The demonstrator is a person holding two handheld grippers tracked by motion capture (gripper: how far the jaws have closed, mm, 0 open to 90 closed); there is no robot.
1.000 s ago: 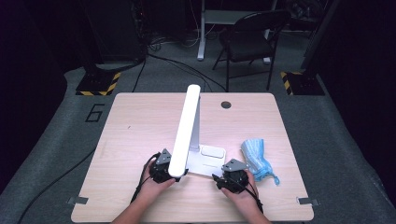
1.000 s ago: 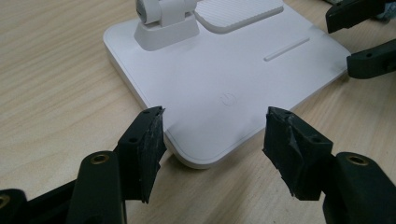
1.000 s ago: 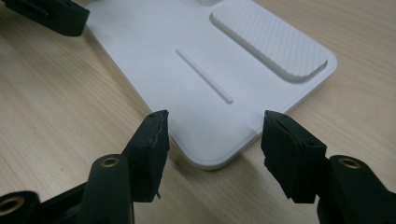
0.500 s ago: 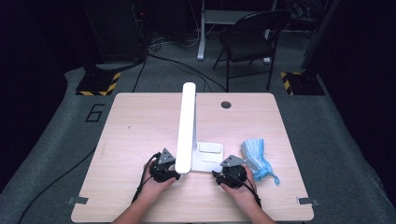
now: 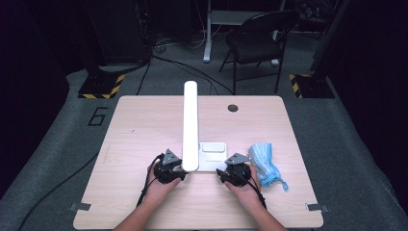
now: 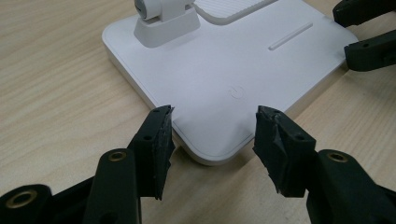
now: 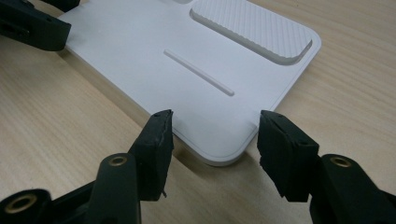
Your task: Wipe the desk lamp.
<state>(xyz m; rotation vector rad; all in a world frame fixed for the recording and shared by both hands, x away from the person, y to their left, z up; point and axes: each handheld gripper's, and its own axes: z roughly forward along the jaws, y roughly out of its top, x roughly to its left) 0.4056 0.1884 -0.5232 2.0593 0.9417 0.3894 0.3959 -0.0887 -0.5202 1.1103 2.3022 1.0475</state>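
Here 2 grippers (left (image 6: pixel 212 126), right (image 7: pixel 212 128)) bracket lamp base (image 6: pixel 224 60) corners.

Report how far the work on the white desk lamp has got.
Done: the left gripper and the right gripper each straddle a near corner of the lamp base. In hand: both grippers' jaws have just been closing, pads apparently not yet pressing. Left: gripping and moving the lamp, which stands flat on the table beside the blue cloth.

dark room, grey carpet (image 5: pixel 57 144), chair (image 5: pixel 260 41)
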